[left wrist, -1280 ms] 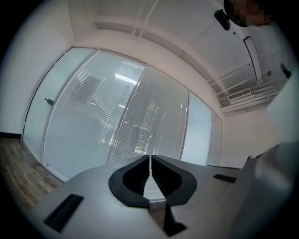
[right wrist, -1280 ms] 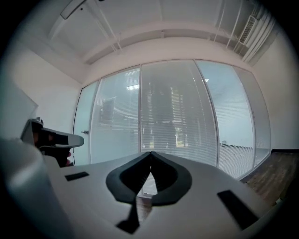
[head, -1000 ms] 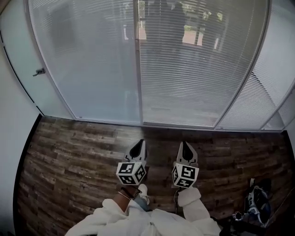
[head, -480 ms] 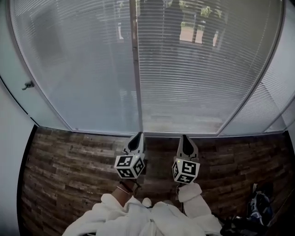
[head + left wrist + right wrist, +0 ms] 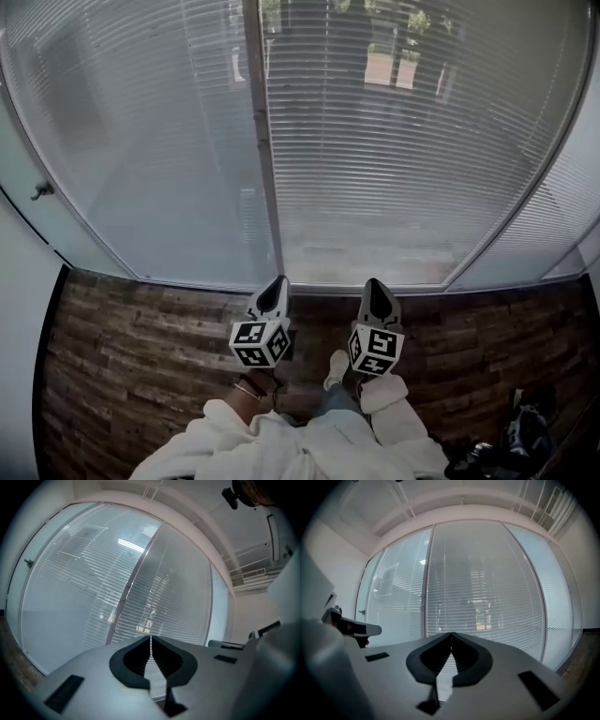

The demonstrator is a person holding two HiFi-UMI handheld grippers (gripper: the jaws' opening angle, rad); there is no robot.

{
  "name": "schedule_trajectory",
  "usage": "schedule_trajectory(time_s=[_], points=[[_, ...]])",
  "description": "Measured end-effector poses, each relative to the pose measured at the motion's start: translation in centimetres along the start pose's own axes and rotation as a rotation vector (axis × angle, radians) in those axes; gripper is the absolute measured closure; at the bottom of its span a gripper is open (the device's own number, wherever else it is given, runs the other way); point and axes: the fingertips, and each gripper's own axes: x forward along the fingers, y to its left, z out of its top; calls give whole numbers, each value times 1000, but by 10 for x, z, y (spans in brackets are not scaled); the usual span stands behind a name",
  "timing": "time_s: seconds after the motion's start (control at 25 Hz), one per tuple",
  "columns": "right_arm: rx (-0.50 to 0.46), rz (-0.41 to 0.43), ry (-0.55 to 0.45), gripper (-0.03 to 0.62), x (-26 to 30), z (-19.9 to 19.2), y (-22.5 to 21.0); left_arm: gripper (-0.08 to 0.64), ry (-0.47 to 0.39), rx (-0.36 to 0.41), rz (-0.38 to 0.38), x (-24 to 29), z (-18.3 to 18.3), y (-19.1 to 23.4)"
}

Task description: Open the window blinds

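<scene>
Head view: shows the left gripper point(image 5: 277, 281) and the right gripper point(image 5: 375, 283) side by side above a dark wooden floor point(image 5: 131, 337), both aimed at the window blinds point(image 5: 403, 159), lowered over the glass straight ahead of the jaws and apart from the tips. Puts a grey upright post point(image 5: 264, 159) just left of the left jaws' line and white sleeves point(image 5: 398, 422) behind both marker cubes point(image 5: 260, 341). Left gripper view: looks along jaws pressed together tip to tip, with nothing between them. Finds the slatted blinds ahead of and above the tips, on either side of the post, with that post rising up and left from the tips and a small handle point(image 5: 29, 563) far off to the left. Right gripper view: looks along jaws likewise closed, again on nothing. Sets the blinds dead ahead, with blurred outdoor shapes showing through the slats just above the tips, the post left of the tips, and part of the left gripper low at the left edge.
</scene>
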Motion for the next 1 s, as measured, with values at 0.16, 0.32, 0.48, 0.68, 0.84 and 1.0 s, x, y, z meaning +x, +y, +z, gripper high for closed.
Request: schedule_trajectory(time_s=[0.16, 0.32, 0.48, 0.68, 0.84, 1.0], points=[[-27, 53, -13, 581, 73, 9, -15, 558, -13, -6, 41, 66, 8, 14], [-39, 105, -34, 581, 158, 28, -36, 560, -43, -7, 76, 152, 31, 21], [-50, 148, -38, 581, 224, 37, -72, 558, -72, 23, 84, 228, 46, 4], [-36, 181, -33, 581, 285, 43, -89, 560, -97, 29, 138, 277, 63, 17], [-30, 182, -4, 581, 324, 31, -90, 523, -114, -13, 200, 298, 73, 54], [-34, 177, -7, 580, 353, 35, -89, 405, -247, -117, 361, 296, 116, 117]])
